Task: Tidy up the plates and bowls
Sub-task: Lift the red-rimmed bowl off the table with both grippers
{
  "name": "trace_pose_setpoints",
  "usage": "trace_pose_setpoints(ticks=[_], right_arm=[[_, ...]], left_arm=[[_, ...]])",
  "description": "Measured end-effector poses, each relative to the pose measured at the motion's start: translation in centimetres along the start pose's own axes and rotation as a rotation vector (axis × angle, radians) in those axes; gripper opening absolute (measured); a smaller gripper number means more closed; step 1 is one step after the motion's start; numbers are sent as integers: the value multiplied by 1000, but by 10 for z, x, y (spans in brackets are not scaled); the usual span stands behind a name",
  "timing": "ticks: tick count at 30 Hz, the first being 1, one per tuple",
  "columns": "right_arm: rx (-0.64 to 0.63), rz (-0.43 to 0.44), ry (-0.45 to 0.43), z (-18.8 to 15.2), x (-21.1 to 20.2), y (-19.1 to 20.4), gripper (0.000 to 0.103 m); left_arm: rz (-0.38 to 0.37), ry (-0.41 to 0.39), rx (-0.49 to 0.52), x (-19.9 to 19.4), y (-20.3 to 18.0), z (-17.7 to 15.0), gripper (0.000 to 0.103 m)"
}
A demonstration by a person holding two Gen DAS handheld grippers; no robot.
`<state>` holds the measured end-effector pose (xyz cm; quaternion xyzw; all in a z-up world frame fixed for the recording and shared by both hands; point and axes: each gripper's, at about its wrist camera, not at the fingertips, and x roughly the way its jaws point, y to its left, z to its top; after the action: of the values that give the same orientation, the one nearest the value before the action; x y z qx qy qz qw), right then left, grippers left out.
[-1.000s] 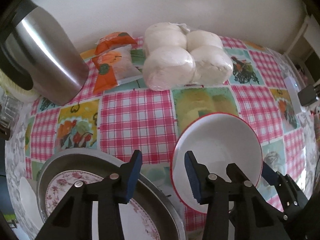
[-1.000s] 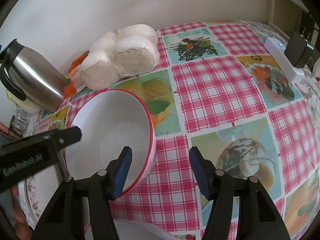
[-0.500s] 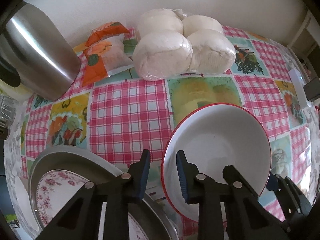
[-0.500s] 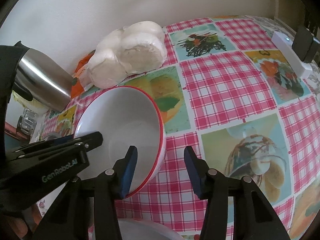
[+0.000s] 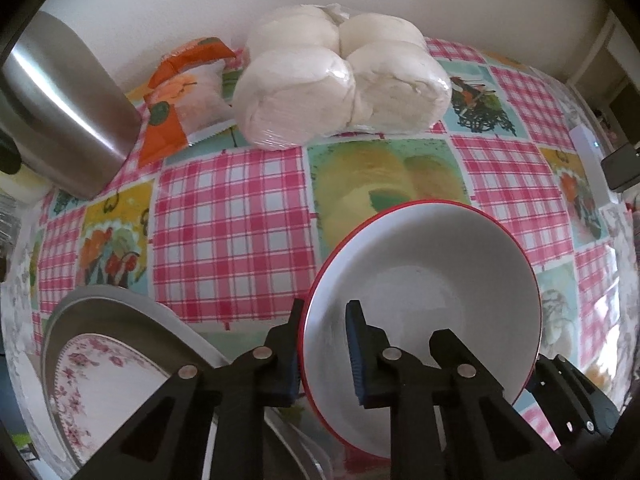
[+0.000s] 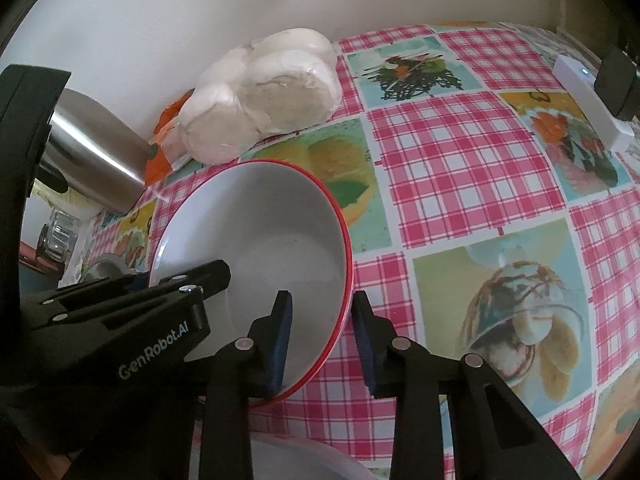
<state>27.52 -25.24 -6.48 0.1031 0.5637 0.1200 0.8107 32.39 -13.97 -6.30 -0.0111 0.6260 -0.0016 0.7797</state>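
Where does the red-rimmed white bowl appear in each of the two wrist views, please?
Left wrist view: the red-rimmed bowl sits lower right of centre, its left rim between the left tongs.
Right wrist view: the bowl sits left of centre, its right rim between the right tongs.
Shared landmark: the wrapped white dough bundle by the wall, beyond the bowl.

Open tablecloth (image 6: 460,168) right of bowl (image 6: 256,232), bread bag (image 5: 340,92) and flask (image 5: 60,108) behind
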Motion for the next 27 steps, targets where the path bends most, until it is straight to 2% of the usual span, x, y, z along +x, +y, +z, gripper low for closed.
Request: trace_pose_setpoints(ticks=[9,14,23,27], right_arm=[[31,-18,5,2,-5,-22,29],[46,-22,11,2,-7,-33,25],[71,45,6,0,-8,-38,23],[93,48,5,-1,-10,-40,23]], left_arm=[[-34,6,36,0,-28,0,22],[-15,26,65,5,-45,1,22],[-28,23,60,7,-46,-4,21],[-43,15,63,6,-45,-6,21]])
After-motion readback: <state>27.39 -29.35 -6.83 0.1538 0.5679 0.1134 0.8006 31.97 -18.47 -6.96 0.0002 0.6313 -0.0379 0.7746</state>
